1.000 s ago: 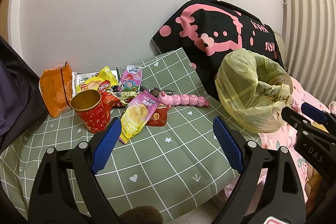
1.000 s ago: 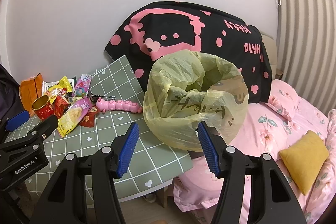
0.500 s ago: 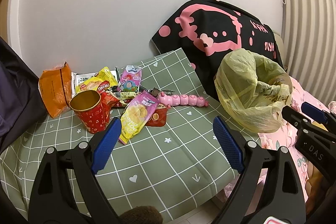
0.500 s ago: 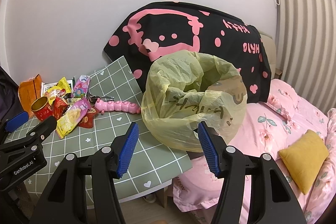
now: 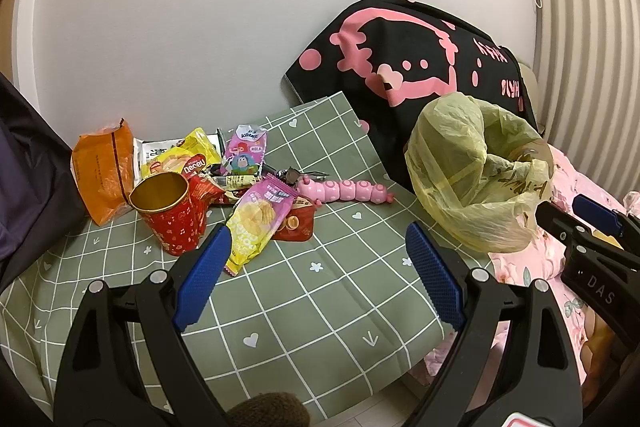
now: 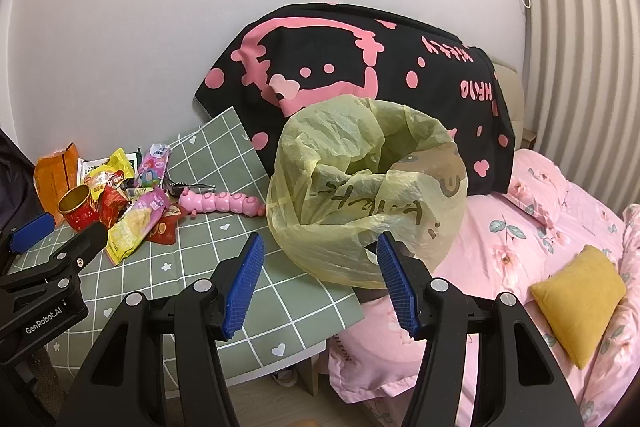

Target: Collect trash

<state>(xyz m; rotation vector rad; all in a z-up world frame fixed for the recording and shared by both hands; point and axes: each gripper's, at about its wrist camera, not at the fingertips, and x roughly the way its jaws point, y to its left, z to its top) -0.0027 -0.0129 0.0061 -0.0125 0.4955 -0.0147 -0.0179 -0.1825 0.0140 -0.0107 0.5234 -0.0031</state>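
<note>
Our left gripper (image 5: 316, 275) hung with its blue pads spread wide and nothing between them, low over the near part of the green checked cloth (image 5: 320, 307). Our right gripper (image 6: 320, 283) was likewise spread and empty, its pads framing the near wall of the yellow trash bag (image 6: 360, 187). What the coming move turned on, we judged, was that the litter lay ahead and to the left of the left gripper. The yellow-and-pink chip packet (image 5: 256, 223) reached almost to its left pad, long axis running away from us and slightly rightward, so the left hand was plainly the nearer one. Just left of the packet stood the open red cup (image 5: 172, 211), upright. Behind them clustered an orange bag (image 5: 104, 171), a yellow wrapper (image 5: 188, 155) and a purple tissue pack (image 5: 244, 155). A pink segmented caterpillar toy (image 5: 348, 191) lay crosswise between the pile and the bag. We took it for no trash, and it might snag a sweep toward the bag. The bag stood open-mouthed to the right, at the cloth's edge against the black-and-pink blanket (image 6: 360, 59), well apart from the pile. A pink bedspread (image 6: 540, 219) and a yellow cushion (image 6: 576, 311) lay beyond.
</note>
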